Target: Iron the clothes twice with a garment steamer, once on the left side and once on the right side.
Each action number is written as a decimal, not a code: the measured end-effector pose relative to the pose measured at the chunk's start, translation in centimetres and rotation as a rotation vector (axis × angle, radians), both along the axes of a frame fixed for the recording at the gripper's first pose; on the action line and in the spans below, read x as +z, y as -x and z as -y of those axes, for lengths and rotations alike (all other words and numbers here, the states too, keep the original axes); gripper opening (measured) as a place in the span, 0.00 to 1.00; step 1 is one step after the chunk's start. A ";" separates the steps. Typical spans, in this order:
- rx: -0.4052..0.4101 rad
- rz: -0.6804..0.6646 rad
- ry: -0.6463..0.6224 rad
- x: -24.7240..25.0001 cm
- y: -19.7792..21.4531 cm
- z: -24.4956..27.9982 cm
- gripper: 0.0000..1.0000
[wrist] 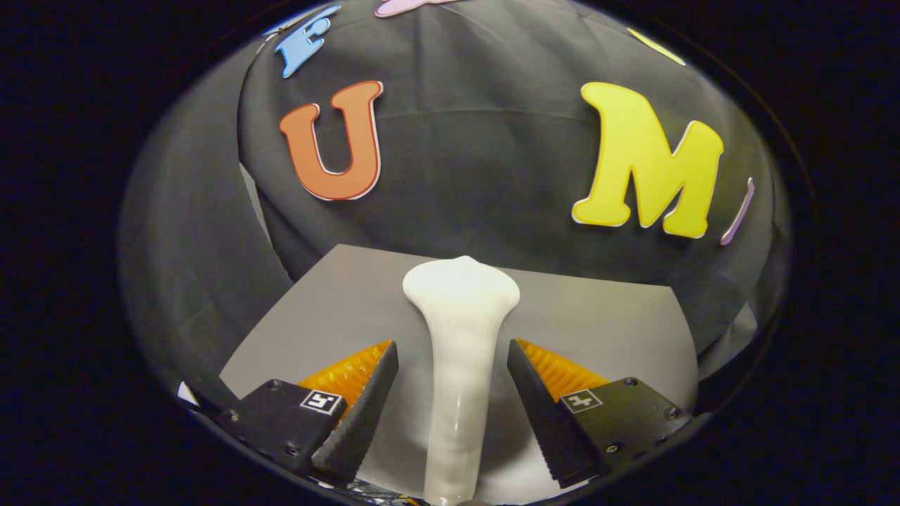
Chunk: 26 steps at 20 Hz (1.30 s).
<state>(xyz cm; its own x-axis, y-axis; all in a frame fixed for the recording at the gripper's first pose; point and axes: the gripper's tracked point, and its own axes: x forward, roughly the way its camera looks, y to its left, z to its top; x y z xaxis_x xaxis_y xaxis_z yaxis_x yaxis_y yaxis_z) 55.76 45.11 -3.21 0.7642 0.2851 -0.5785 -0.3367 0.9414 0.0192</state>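
A white garment steamer lies on the grey tabletop, its slim handle running back between my fingers and its wider head just beyond the fingertips. My gripper stands open astride the handle. A gap shows between the handle and each finger, narrower on the right side. Neither pad presses on the steamer.
The grey tabletop ends a short way beyond the steamer's head, where the black cloth wall rises. More black cloth hangs along the left side and at the right corner of the table.
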 end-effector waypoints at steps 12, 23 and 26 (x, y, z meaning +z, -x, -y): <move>-0.034 -0.153 -0.018 -2.0 -0.5 0.1 0.48; 0.020 0.036 -0.244 6.0 7.5 3.6 0.42; 0.047 0.102 -0.290 6.8 10.9 5.2 0.42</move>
